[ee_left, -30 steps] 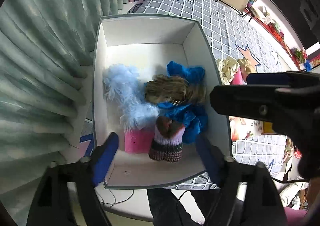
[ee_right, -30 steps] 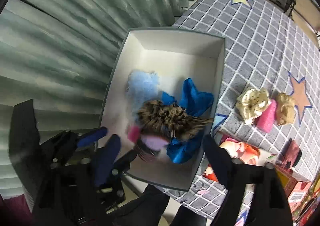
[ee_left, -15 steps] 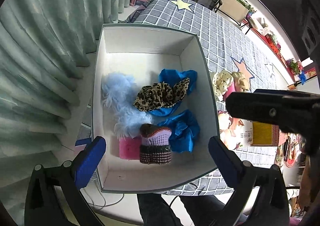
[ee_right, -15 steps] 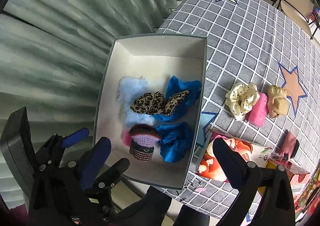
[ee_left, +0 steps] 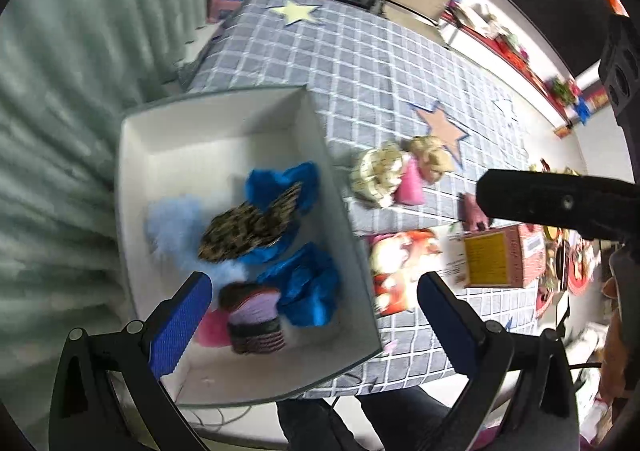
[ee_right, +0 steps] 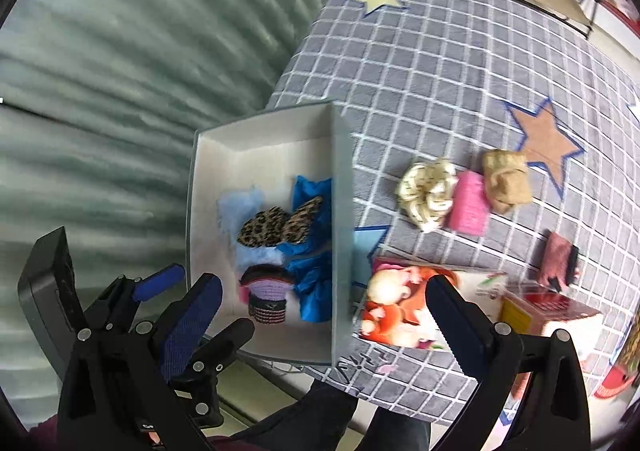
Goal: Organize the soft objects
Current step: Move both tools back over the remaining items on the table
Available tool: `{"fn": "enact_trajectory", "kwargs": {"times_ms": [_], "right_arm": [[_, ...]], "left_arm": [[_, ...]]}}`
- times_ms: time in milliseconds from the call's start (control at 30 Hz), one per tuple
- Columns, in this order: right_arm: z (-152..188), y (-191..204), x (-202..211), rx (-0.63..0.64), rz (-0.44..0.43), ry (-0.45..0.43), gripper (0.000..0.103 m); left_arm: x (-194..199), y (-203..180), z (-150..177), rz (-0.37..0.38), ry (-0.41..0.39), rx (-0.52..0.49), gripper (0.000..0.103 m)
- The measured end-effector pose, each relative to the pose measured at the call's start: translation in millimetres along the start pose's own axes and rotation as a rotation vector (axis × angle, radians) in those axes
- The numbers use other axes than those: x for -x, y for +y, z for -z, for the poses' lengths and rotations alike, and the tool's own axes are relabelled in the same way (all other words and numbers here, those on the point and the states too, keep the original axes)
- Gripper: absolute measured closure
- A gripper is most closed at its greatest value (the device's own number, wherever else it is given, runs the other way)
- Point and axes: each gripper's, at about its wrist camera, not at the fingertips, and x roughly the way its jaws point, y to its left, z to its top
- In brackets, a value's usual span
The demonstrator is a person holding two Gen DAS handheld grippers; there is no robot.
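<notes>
A white box (ee_left: 224,119) (ee_right: 340,179) at the table's left edge holds a leopard-print scrunchie (ee_left: 248,227) (ee_right: 276,227), blue cloth (ee_left: 308,287), light blue fluff (ee_left: 172,219), a pink piece (ee_left: 210,329) and a purple knit cap (ee_left: 256,315) (ee_right: 268,299). On the grey checked cloth lie a cream scrunchie (ee_right: 428,191) (ee_left: 376,171), a pink sponge (ee_right: 470,205) and a beige scrunchie (ee_right: 506,179). My left gripper (ee_left: 312,315) is open and empty above the box's near end. My right gripper (ee_right: 324,319) is open and empty above the box's right wall.
A picture book (ee_right: 404,307) and a red-and-yellow carton (ee_right: 548,311) lie near the table's front edge. A small pink-brown item (ee_right: 558,261) sits to the right. Green curtains (ee_right: 140,71) hang to the left. Stools and shelves stand behind the table.
The leopard scrunchie has been let go into the box. Both grippers have opened wide, lifted away and swung to the right, toward the table.
</notes>
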Motion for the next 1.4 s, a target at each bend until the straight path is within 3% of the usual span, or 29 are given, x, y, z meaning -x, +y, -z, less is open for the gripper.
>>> {"fn": "enact_trajectory", "kwargs": {"times_ms": [167, 400, 700, 1033, 1167, 1400], "right_arm": [[3, -40, 30, -0.098, -0.014, -0.036, 0.0], [12, -112, 74, -0.245, 0.001, -0.107, 0.0], [21, -217, 91, -0.415, 0.05, -0.12, 0.0], [23, -294, 21, -0.444, 0.014, 0.055, 0.0], [18, -308, -20, -0.432, -0.027, 0.139, 0.0], [6, -318, -82, -0.365, 0.002, 0.24, 0.0]], "left_arm": [[-7, -37, -26, -0.011, 0.002, -0.117, 0.0], [-47, -86, -71, -0.052, 0.049, -0.263, 0.001], [-137, -116, -109, -0.087, 0.226, -0.241, 0.0], [-194, -113, -122, -0.132, 0.343, -0.166, 0.002], [-209, -106, -123, -0.133, 0.38, -0.12, 0.003], [-231, -105, -128, -0.15, 0.412, -0.109, 0.008]]}}
